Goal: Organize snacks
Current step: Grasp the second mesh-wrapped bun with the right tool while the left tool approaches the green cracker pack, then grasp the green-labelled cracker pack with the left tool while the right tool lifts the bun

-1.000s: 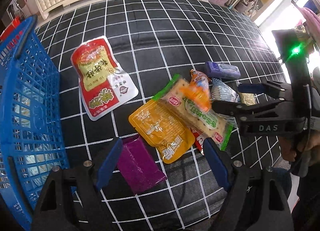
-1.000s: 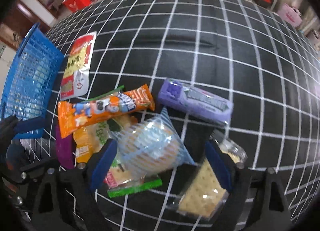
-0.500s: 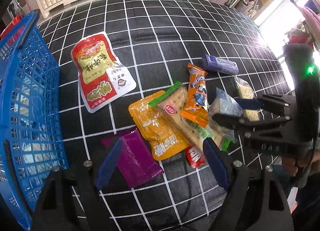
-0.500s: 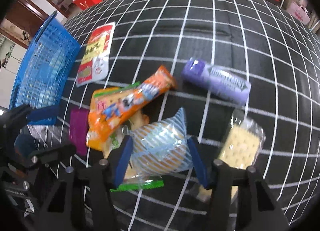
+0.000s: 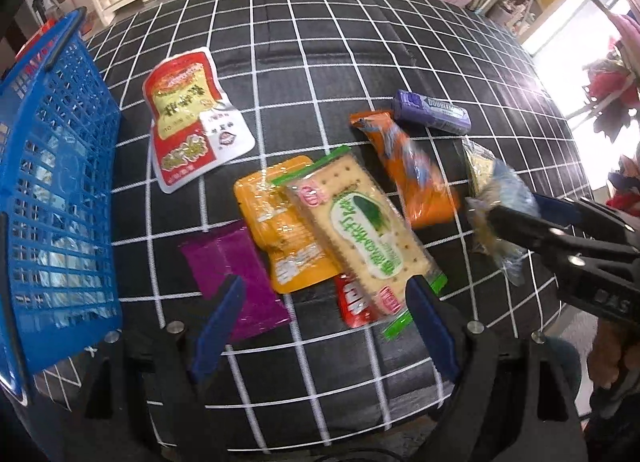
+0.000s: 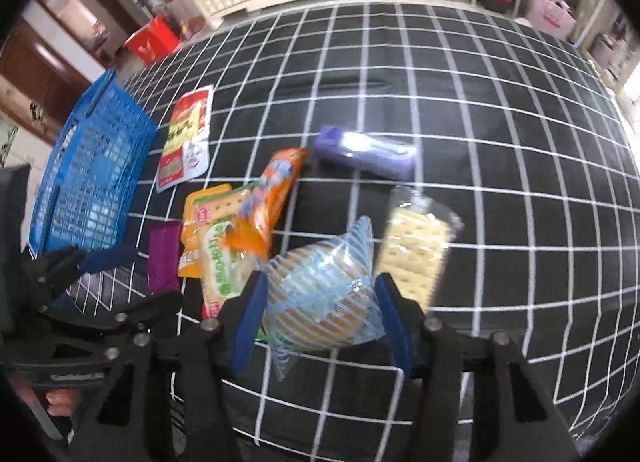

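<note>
The right tongs (image 6: 320,318) grip a blue-striped cake packet (image 6: 320,302), lifted above the black grid-patterned surface (image 6: 480,101). The left tongs (image 5: 324,326) hang wide and empty over the purple wrapper (image 5: 236,262). Other snacks lie near the green cracker pack (image 5: 360,229); the blue basket (image 5: 52,189) stands left.

My tongs are matt black plastic with smooth blue pads (image 6: 251,312) and small metal rivets. The blue-striped snack bag (image 6: 320,310) is thin clear film, crinkled and shiny. The blue basket (image 5: 52,197) is glossy moulded plastic lattice. The checked cover (image 5: 320,61) looks like matt woven cloth. The yellow pouch (image 5: 280,229) and red-and-white pouch (image 5: 192,121) are glossy foil, creased
</note>
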Demonstrator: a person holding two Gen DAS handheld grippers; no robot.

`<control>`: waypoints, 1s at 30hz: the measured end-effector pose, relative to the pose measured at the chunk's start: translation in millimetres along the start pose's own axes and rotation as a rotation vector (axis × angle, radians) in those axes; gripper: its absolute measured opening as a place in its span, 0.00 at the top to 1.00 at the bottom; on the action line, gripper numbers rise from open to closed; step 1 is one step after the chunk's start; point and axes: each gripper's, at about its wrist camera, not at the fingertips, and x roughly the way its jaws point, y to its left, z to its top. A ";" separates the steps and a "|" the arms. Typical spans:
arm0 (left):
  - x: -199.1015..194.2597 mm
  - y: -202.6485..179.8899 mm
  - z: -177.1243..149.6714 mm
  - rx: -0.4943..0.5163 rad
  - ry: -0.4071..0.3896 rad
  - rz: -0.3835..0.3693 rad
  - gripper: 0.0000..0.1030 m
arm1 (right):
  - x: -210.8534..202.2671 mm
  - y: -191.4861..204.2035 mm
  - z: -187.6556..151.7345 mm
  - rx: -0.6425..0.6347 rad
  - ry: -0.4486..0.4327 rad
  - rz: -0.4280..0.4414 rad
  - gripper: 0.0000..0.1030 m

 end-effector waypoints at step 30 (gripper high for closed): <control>81.5 -57.4 49.2 -0.205 0.056 0.225 0.24 | 3.9 -43.6 -4.9 0.066 -0.019 0.033 0.42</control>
